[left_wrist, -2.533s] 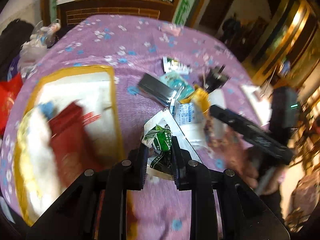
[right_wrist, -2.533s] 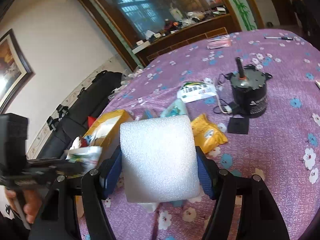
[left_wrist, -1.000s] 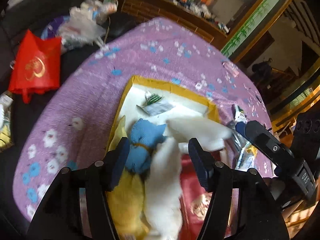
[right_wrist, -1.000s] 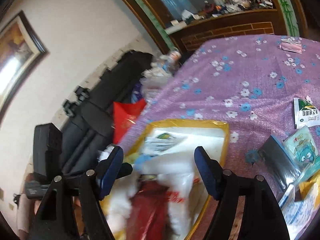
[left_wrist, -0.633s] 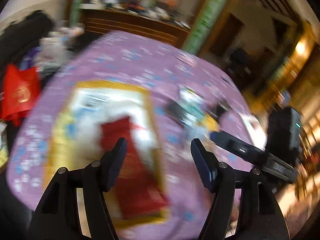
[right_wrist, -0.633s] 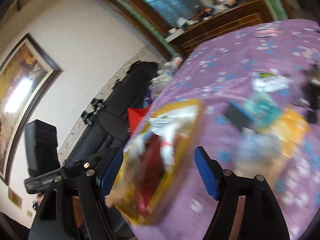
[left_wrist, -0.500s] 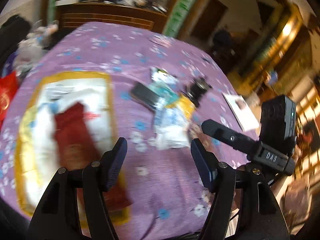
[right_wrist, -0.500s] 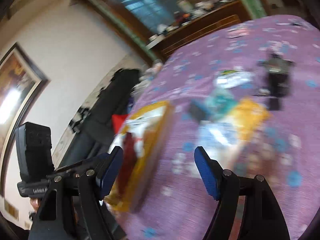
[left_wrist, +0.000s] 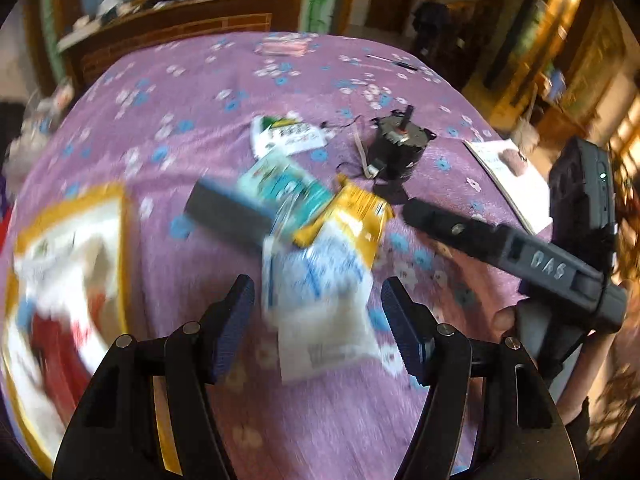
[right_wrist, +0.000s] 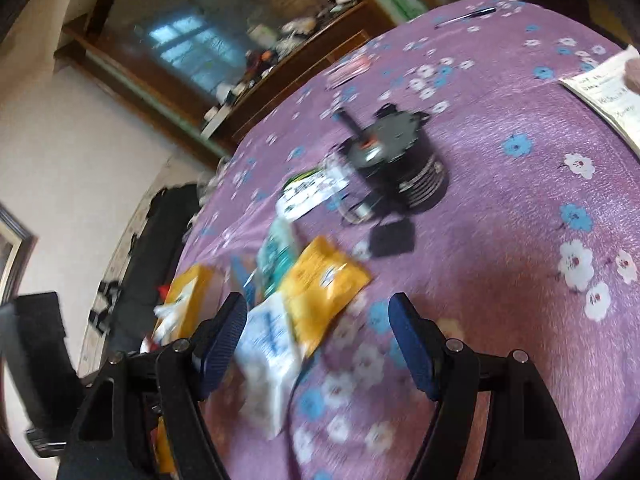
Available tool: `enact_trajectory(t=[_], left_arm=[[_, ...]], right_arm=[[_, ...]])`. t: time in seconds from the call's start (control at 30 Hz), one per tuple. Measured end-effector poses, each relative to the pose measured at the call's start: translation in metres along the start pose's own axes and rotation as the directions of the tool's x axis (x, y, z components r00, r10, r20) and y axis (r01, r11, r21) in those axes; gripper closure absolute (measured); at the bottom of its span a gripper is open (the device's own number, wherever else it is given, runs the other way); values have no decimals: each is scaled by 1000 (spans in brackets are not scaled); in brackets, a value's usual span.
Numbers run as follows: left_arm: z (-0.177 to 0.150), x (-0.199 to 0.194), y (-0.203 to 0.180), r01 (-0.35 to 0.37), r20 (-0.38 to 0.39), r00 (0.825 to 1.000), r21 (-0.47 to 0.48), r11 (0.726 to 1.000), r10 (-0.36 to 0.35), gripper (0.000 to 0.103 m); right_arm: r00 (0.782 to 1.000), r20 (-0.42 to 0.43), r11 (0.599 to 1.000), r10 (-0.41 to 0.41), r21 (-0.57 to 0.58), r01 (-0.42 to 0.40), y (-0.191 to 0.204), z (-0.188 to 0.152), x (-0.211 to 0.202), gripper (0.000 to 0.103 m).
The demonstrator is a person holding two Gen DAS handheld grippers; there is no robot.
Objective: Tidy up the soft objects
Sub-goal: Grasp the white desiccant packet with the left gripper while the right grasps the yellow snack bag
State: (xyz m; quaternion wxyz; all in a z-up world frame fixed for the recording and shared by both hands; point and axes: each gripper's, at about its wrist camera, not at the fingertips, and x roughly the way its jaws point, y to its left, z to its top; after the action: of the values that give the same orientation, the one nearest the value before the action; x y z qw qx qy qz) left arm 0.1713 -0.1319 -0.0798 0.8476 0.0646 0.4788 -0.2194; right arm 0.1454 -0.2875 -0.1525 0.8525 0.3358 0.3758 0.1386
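Both the left gripper (left_wrist: pixel 316 320) and right gripper (right_wrist: pixel 320 340) hang open and empty over the white pouch (left_wrist: pixel 320 300), which looks light, limp and slick, best pinched across its near flat edge.

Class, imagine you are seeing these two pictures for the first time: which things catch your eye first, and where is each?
The purple flowered tablecloth fills both views. At its middle lies a heap of packets: a white packet nearest the open left gripper, a yellow packet behind it. A black motor stands farther back, and a yellow-rimmed box sits at the left edge.
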Motion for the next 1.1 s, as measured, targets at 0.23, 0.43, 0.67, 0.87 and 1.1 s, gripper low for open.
enact_trajectory(t=[0.23,0.43,0.67,0.87,1.1], left_arm=[[16,44,-5,42,-43,998,84,996,-38,37],[-17,33,6,37,-145,989,42,998,-30,37],[-36,30,15,3,-178,984,-21,1000,-7,37],[-50,16,32,29,-99,994,-159,987,-45,60],[-66,-2,42,88,-31,995,-238,967,-98,85]], right_arm=[[999,45,998,1,60,-3,-16,-4,-6,30],[999,2,998,46,49,-46,-15,-8,-3,30],[997,-28,998,68,0,-68,-5,-13,-1,30],[996,-63,998,56,-35,-58,2,-17,5,30],[995,-96,997,17,-79,-25,11,-21,14,30]])
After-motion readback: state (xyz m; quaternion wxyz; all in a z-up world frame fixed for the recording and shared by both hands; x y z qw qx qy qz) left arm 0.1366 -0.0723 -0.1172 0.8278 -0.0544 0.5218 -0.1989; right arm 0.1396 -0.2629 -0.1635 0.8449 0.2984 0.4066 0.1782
